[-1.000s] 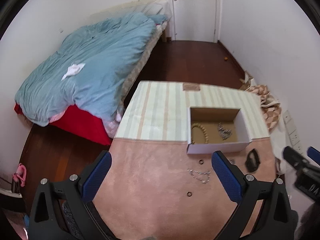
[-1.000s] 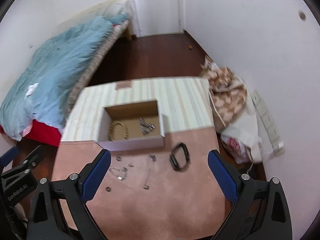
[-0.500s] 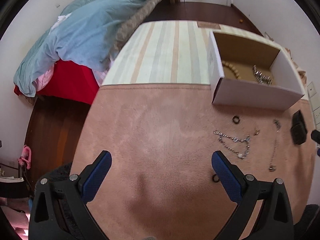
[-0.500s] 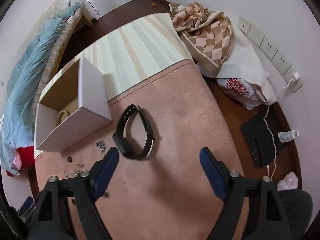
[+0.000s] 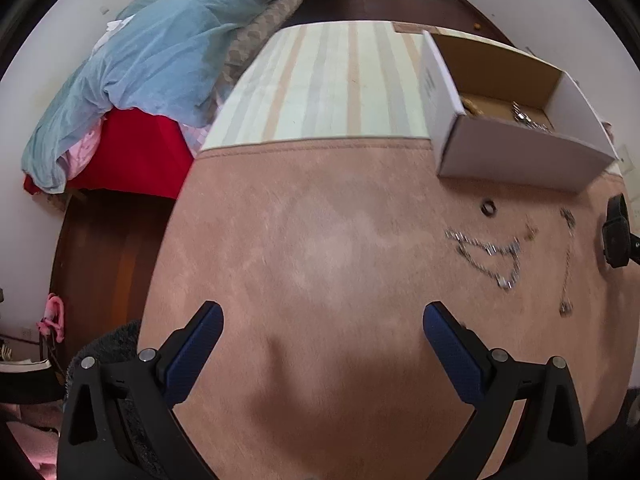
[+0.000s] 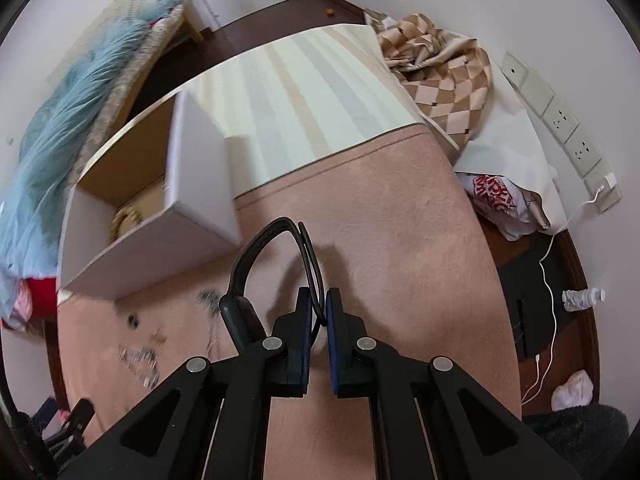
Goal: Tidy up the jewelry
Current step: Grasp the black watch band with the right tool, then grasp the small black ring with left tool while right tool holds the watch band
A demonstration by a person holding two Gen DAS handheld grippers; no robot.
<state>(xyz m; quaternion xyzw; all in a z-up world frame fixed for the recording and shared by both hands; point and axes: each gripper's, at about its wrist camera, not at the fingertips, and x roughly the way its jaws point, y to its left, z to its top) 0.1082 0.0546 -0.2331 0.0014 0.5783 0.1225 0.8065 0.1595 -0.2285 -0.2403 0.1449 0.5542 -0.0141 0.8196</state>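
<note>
The right gripper (image 6: 318, 310) is clamped on one thin strap of the black wristband (image 6: 276, 264), which looks light, rubbery and floppy, so pinching the strap near its stiff body seems wise. The left gripper (image 5: 323, 330) hangs apart over the pink counter (image 5: 320, 240). Further off lies the slippery silver chain (image 5: 486, 252), then the open box (image 6: 132, 236).

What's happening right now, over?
Right gripper shut on black wristband. Left gripper open, holding nothing. Box close by, nothing blocking.
</note>
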